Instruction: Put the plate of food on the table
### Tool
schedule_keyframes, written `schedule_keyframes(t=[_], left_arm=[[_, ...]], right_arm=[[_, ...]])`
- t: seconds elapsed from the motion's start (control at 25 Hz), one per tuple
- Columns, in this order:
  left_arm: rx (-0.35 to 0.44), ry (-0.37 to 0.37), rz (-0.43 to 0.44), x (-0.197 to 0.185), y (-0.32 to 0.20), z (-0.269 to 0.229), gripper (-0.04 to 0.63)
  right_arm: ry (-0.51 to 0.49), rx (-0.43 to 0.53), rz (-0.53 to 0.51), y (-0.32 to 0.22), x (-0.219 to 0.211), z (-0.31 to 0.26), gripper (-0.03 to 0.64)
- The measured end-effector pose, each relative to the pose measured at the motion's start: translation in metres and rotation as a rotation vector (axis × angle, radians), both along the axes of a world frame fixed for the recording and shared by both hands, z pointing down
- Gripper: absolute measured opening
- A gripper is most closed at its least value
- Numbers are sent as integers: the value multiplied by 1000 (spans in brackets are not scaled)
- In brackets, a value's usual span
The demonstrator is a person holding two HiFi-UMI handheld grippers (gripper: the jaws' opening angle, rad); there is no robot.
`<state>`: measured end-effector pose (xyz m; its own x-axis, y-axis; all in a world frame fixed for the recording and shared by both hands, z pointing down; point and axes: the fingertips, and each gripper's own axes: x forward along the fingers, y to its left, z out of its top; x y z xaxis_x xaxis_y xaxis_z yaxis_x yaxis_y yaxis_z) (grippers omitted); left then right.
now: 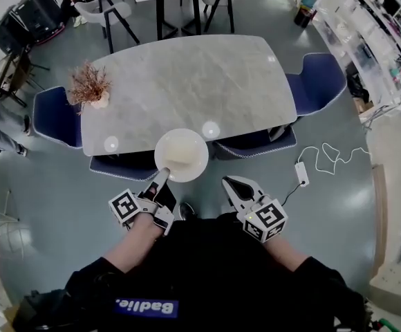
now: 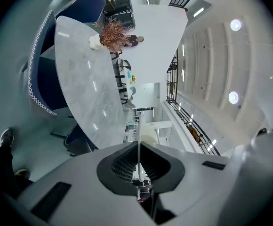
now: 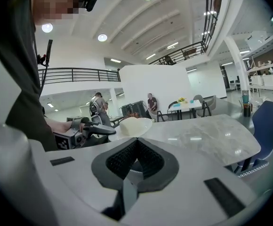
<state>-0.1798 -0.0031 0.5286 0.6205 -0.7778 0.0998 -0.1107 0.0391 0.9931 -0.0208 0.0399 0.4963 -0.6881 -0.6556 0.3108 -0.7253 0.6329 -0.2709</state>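
The plate (image 1: 181, 154) with its pale mound of food sits at the near edge of the marble table (image 1: 187, 81), its rim pinched edge-on in my left gripper (image 1: 164, 177). I cannot tell whether it rests there. My right gripper (image 1: 231, 183) hangs just beside it, jaws together on nothing.
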Motion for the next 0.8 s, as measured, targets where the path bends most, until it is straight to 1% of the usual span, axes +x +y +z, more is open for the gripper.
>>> schedule_keyframes(t=[0.28, 0.52, 0.8], left_arm=[[-12, 2, -18, 8, -33, 9, 15], [-28, -3, -70, 19, -62, 16, 15], [-49, -21, -161, 34, -98, 34, 17]], right_arm=[[7, -1, -16, -29, 5, 1, 9], [3, 12, -76, -64, 16, -4, 9], [-4, 13, -137, -98, 44, -5, 9]])
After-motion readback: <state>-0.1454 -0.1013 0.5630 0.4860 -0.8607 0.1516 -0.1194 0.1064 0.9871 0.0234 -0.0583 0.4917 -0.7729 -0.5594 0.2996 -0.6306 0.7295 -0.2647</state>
